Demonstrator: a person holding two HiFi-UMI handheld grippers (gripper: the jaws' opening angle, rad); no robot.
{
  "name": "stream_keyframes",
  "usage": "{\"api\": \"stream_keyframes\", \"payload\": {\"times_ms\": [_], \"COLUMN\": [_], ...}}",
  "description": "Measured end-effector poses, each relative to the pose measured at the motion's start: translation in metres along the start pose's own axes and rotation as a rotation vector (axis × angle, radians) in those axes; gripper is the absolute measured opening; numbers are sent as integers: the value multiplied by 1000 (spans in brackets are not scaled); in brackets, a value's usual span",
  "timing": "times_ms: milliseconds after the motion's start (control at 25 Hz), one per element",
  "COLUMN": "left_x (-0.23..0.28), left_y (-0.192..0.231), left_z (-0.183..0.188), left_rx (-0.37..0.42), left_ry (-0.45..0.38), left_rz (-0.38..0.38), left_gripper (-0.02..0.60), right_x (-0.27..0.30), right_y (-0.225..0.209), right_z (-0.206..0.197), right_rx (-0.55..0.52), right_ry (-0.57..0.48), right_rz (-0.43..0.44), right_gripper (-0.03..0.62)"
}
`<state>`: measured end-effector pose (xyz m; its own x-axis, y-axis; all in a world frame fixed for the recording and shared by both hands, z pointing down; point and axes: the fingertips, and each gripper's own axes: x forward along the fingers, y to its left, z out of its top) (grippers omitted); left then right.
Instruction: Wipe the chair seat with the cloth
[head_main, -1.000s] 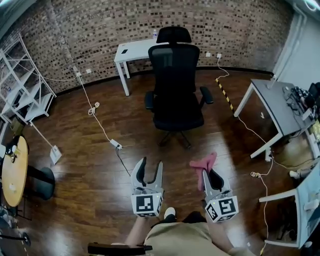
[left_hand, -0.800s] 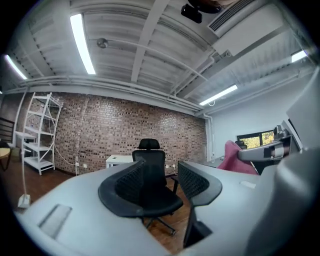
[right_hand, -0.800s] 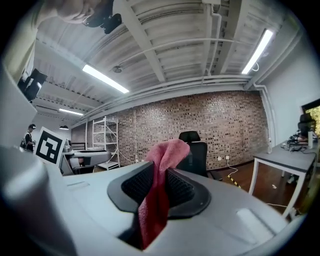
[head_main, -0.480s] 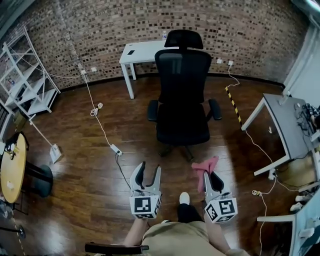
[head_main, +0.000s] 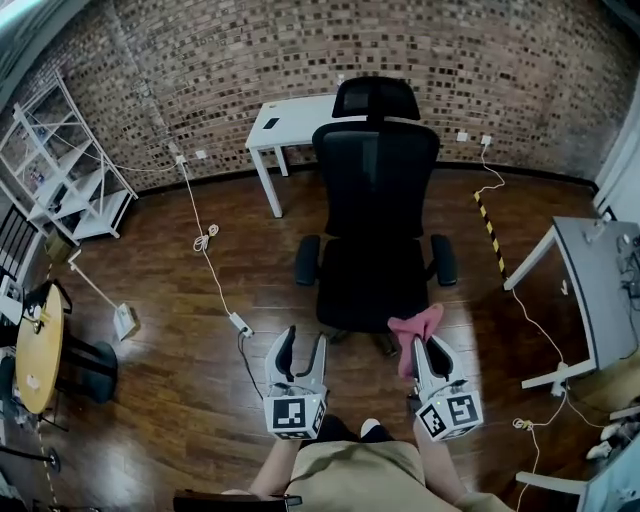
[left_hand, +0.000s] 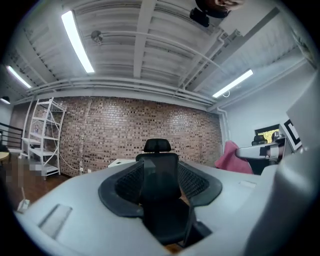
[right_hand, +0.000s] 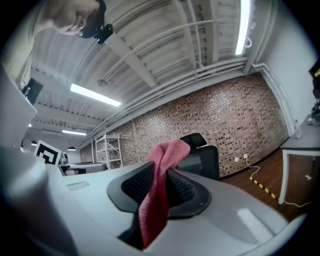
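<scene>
The right gripper (head_main: 427, 350) was clamped on the pink cloth (head_main: 415, 328), carried level near the front edge of the black office chair's seat (head_main: 372, 290), evidently ready for wiping; no contact was apparent. The left gripper (head_main: 300, 342) was empty, its jaws apart though just narrowing. The cloth appeared soft, bunched above the jaws with one tail hanging.

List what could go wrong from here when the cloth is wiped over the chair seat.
1. The jaws of the right gripper pinch the cloth by a narrow fold, the rest hanging loose; dragging it over the seat may pull it out.
2. The chair stands free on a glossy wood floor; a firm push might roll or swivel it away.
3. A white cable with a power strip lies near the person's path: possible trip hazard.
</scene>
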<state>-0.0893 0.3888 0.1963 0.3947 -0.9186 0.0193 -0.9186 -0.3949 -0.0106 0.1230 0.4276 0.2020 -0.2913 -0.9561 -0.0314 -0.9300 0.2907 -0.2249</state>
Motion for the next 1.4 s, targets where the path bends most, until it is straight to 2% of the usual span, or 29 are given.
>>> {"api": "stream_keyframes", "payload": {"times_ms": [200, 280, 360, 440, 640, 760, 1000, 1240, 1320, 1400], "left_x": [68, 94, 123, 159, 262, 315, 386, 432, 448, 461], "left_y": [22, 37, 55, 71, 112, 134, 158, 184, 189, 191], "left_z": [-9, -13, -14, -22, -49, -78, -145, -207, -228, -244], "left_rx": [-29, -42, -64, -71, -82, -81, -122, -60, -41, -60], "left_ry": [25, -4, -42, -46, 21, 71, 174, 266, 290, 319], "left_rz": [17, 13, 3, -18, -113, -133, -110, -50, -51, -69], "left_gripper": [189, 187, 146, 147, 163, 170, 192, 195, 196, 196], "right_x": [68, 99, 132, 167, 265, 311, 386, 453, 480, 505], "right_y": [-18, -28, -37, -46, -76, -90, -128, -161, -177, -191], "right_z": [-16, -32, -44, -53, -82, -107, -190, -299, -337, -374], "right_rx": [1, 33, 47, 38, 75, 95, 124, 172, 159, 155], "right_ry": [51, 75, 88, 108, 171, 219, 377, 556, 594, 632], "right_rz": [49, 39, 36, 27, -46, -77, -79, -32, -4, 17], "right_gripper": [80, 80, 80, 80, 80, 80, 80, 81, 81, 81]}}
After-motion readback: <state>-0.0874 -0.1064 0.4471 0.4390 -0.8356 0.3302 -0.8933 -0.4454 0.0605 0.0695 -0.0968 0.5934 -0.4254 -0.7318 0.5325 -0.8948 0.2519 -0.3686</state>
